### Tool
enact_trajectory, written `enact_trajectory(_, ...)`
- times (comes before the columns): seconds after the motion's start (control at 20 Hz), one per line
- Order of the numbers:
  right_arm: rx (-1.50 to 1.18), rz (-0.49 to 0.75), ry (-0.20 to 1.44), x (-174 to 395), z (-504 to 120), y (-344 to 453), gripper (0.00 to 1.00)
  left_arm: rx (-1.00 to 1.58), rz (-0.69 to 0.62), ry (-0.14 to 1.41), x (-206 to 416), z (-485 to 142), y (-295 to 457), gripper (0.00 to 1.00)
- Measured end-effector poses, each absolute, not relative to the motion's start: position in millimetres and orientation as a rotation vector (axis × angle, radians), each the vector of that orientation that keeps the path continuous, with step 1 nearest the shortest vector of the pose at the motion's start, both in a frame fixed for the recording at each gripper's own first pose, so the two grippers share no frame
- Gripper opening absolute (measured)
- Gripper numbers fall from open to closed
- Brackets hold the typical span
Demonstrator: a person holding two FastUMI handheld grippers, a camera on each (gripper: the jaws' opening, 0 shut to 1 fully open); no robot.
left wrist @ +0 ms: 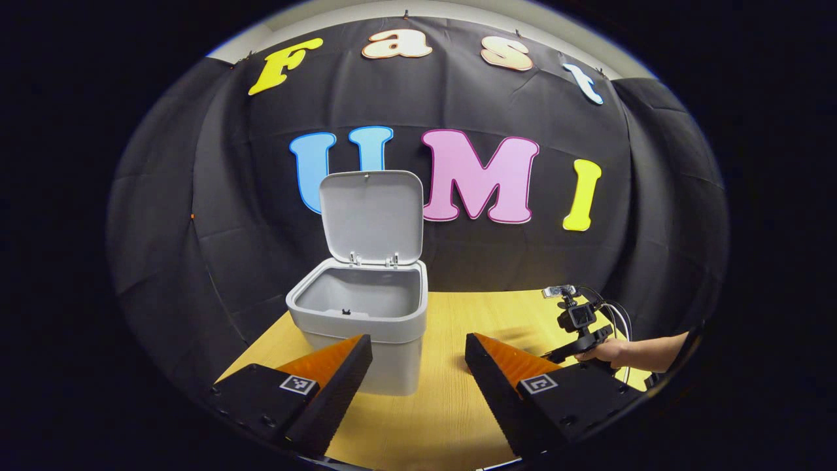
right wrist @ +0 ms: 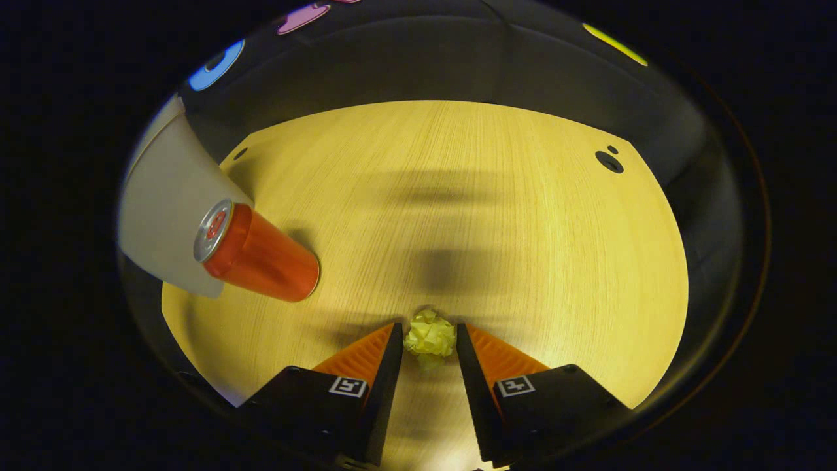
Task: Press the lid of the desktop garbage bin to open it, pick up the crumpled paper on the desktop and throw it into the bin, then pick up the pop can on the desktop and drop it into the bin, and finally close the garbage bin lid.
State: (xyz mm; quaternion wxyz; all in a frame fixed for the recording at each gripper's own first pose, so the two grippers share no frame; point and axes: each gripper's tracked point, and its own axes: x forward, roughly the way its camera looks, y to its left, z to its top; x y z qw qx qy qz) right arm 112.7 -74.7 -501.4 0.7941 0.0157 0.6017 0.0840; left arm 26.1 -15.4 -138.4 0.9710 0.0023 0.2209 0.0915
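- the crumpled paper (right wrist: pixel 429 338) is a small yellow ball lying on the wooden desktop (right wrist: pixel 497 216), seen in the right gripper view right between the tips of the right gripper (right wrist: pixel 428 337).
- that gripper's fingers sit close on either side of the ball; whether both press on it i cannot tell (the gaps at each side are too thin to judge).
- the pop can (right wrist: pixel 258 253), orange with a silver top, stands on the desktop off to the left in that view, just beside the pale wall of the garbage bin (right wrist: pixel 167 209).
- in the left gripper view the garbage bin (left wrist: pixel 366 324) stands on the desktop with its lid (left wrist: pixel 371 216) swung up and upright at the back, the inside bare.
- the left gripper (left wrist: pixel 418 347) hangs in front of the bin, fingers wide apart and holding nothing.
- far right in that view, a hand (left wrist: pixel 605 353) holds the other gripper low over the table.
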Motion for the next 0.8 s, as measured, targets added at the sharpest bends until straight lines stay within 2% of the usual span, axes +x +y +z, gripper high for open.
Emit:
enact_trajectory(0.05, 0.016, 0.197, 1.292, 110.8, -501.9, -74.3, 0.41, 0.002, 0.185, 0.440, 27.8, -137.4, -16.4, 0.97)
enact_trajectory(0.1, -0.007, 0.201, 1.291, 108.8, -503.0, -74.4, 0.57, 0.000, 0.181, 0.435, 29.7, -136.3, -18.4, 0.97)
enact_trajectory(0.15, -0.018, 0.205, 1.287, 107.0, -500.9, -72.2, 0.36, 0.000, 0.176, 0.437, 30.7, -138.5, -19.9, 0.97)
enact_trajectory(0.2, -0.022, 0.206, 1.281, 107.5, -498.4, -71.9, 0.34, 0.005, 0.171, 0.441, 31.0, -140.0, -20.9, 0.97)
enact_trajectory(0.25, -0.021, 0.203, 1.270, 109.2, -493.6, -72.2, 0.48, 0.010, 0.165, 0.442, 30.3, -139.7, -21.8, 0.97)
enact_trajectory(0.5, 0.016, 0.198, 1.163, 121.6, -433.7, -67.5, 0.47, 0.014, 0.125, 0.438, 27.5, -139.4, -21.6, 0.97)
enact_trajectory(0.8, 0.069, 0.313, 0.973, 150.2, -320.7, -22.6, 0.48, 0.005, 0.098, 0.419, 25.7, -140.2, -5.8, 0.97)
